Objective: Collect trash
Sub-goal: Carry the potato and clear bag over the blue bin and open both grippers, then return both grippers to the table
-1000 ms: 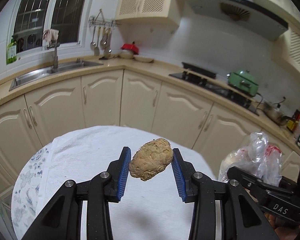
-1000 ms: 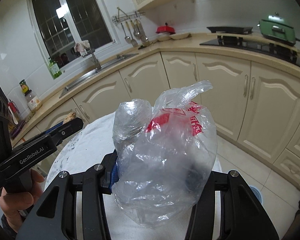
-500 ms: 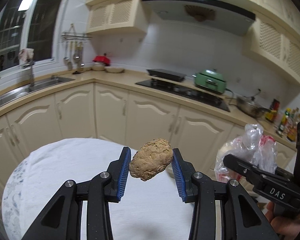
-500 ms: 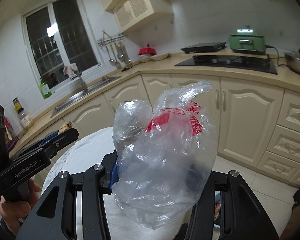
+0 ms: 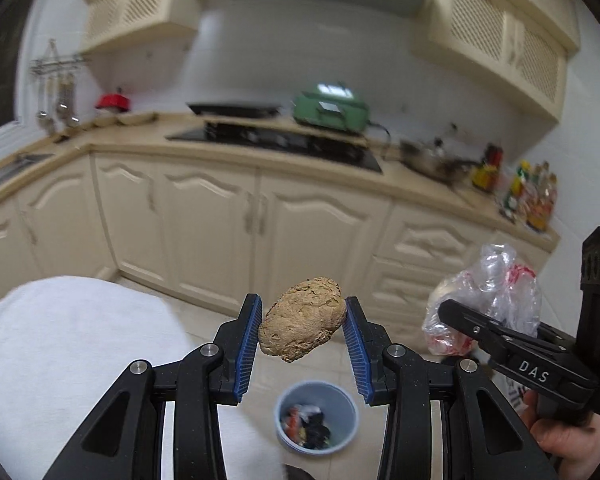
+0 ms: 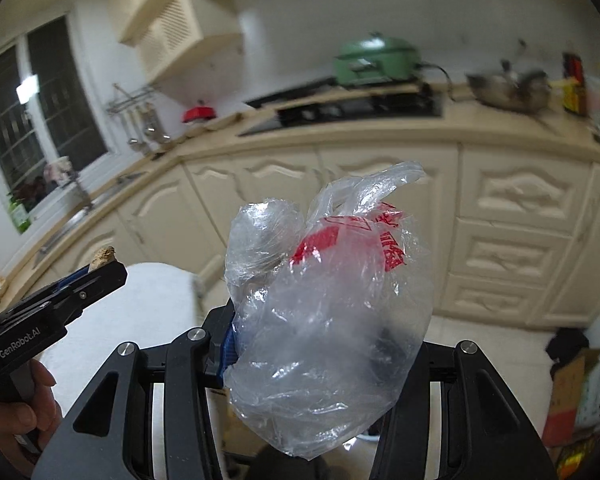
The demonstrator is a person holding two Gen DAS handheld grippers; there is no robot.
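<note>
Step in hand, as judged: carrying two pieces of trash to the bin, neither yet released.

Left gripper [image 5: 303,330]: its blue ribbed pads are clamped on a rough, tan, egg-shaped lump [image 5: 302,329] (material uncertain, possibly dried food), held clear of any surface. Below and just ahead of these fingertips stands a small, round, pale-blue plastic waste bin [image 5: 317,417] on the tiled floor, with scraps already inside. The white cloth-covered round table [image 5: 72,344] lies to the left of this gripper.

Right gripper [image 6: 312,344]: closed on a crumpled clear plastic bag with red print [image 6: 324,312], which hides most of its jaws and whatever lies beneath them.

Next move, as judged: bring each load directly above the bin's mouth and open the jaws. The light bag may cling to the pads or drift wide.
</note>
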